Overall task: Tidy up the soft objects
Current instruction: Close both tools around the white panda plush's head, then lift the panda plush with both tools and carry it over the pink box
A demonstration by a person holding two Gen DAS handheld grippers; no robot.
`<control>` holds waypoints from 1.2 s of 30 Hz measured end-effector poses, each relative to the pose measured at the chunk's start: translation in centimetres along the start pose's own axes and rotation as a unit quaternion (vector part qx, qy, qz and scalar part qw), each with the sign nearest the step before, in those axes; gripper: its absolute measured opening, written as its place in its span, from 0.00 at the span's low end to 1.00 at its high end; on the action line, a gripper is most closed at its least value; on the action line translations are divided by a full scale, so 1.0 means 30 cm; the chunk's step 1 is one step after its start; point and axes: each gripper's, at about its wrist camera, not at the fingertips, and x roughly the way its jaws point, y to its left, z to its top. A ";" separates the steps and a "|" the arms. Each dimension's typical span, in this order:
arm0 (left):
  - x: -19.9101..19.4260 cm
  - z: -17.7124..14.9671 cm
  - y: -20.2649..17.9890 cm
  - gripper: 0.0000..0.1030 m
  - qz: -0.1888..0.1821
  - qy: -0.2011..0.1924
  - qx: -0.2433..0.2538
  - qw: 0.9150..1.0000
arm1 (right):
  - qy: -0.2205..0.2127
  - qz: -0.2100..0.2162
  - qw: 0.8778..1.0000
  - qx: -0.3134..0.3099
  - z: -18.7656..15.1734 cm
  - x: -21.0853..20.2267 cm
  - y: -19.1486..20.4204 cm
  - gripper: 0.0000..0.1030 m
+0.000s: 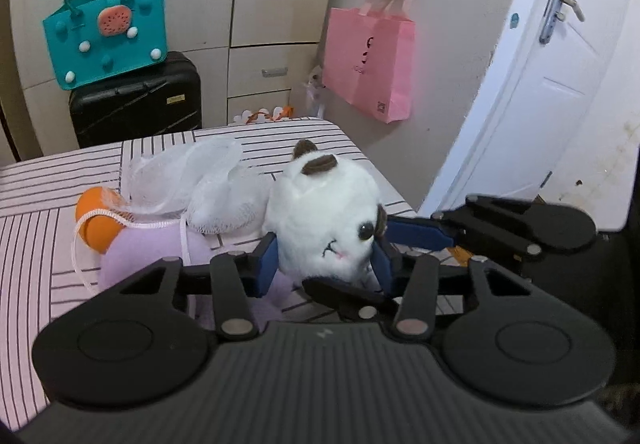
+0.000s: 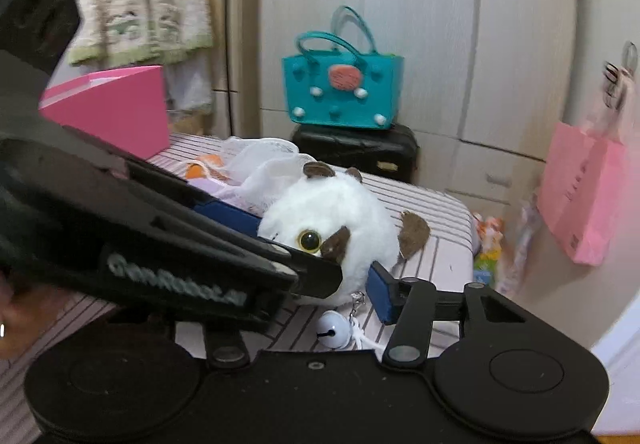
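A white plush cat with brown ears (image 1: 324, 220) sits on the striped table (image 1: 36, 240). My left gripper (image 1: 324, 264) has its blue pads pressed on both sides of the cat's head. My right gripper (image 2: 320, 268) reaches in from the right; its right blue pad (image 2: 382, 294) touches the cat (image 2: 340, 228), its left finger is hidden by the left gripper's body. A small white bell (image 2: 332, 328) hangs under the cat. Behind it lie a white mesh bag (image 1: 200, 184), a lilac plush (image 1: 144, 248) and an orange ball (image 1: 98, 224).
A pink box (image 2: 116, 108) stands at the table's far left. A teal felt bag (image 1: 106, 36) sits on a black suitcase (image 1: 136, 104) by the wardrobe. A pink paper bag (image 1: 370, 64) hangs on the wall. A white door (image 1: 552, 84) is at right.
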 end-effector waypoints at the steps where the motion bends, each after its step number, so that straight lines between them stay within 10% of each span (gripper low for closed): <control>1: -0.002 0.001 -0.001 0.46 0.000 0.000 0.001 1.000 | 0.001 -0.006 1.000 0.007 0.002 -0.004 0.005 0.54; 19: -0.183 -0.034 -0.017 0.43 -0.071 0.017 0.033 0.997 | 0.010 -0.040 0.999 0.008 0.008 -0.194 0.122 0.53; 36: -0.383 -0.111 0.027 0.43 -0.096 0.113 0.023 0.989 | 0.072 0.001 0.997 0.027 0.009 -0.334 0.310 0.53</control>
